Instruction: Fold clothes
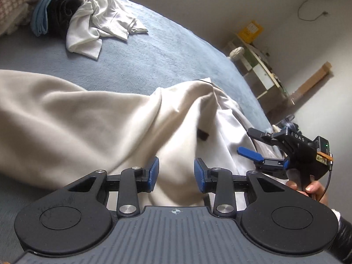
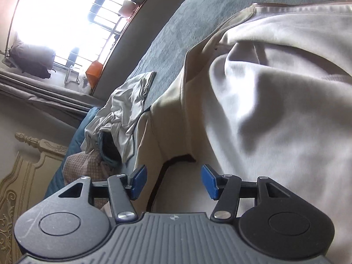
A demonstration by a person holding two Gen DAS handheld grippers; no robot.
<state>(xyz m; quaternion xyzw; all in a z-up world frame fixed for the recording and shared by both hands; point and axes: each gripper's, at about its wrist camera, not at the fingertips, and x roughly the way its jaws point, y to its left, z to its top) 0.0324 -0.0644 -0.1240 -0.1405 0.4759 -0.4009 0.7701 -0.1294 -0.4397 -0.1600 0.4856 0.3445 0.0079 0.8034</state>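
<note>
The left gripper (image 1: 176,173) hangs with its blue pads parted a moderate way and nothing pinched between them; the cream garment (image 1: 92,127) lies just past and below the tips, not clamped. The right gripper (image 2: 173,181) has its pads spread wider, also bare, with the same cream garment (image 2: 275,114) bunched under and ahead of it, and a thin dark cord (image 2: 158,184) trailing across the cloth between the two pads without touching either. In the left wrist view the right gripper (image 1: 255,145) shows at the right edge, one blue pad and one dark finger standing apart, held by a hand (image 1: 308,190) whose fingertips wrap the grip. The garment is heaped in soft folds across the near part of the bed, over a blue-grey blanket (image 1: 154,57), with a small dark tag (image 1: 202,135) on its raised fold. Farther back on the blanket sits a pile of unfolded laundry: a crumpled white shirt (image 1: 99,22), a dark piece wrapped in light blue cloth (image 1: 44,17) and a checked pink-and-white fabric (image 1: 15,0) at the corner. Beyond the bed edge, low shelves (image 1: 259,66) stand against the wall. The right wrist view shows a barred bright window (image 2: 66,15) and a carved cream headboard (image 2: 26,176) beside the pile.
</note>
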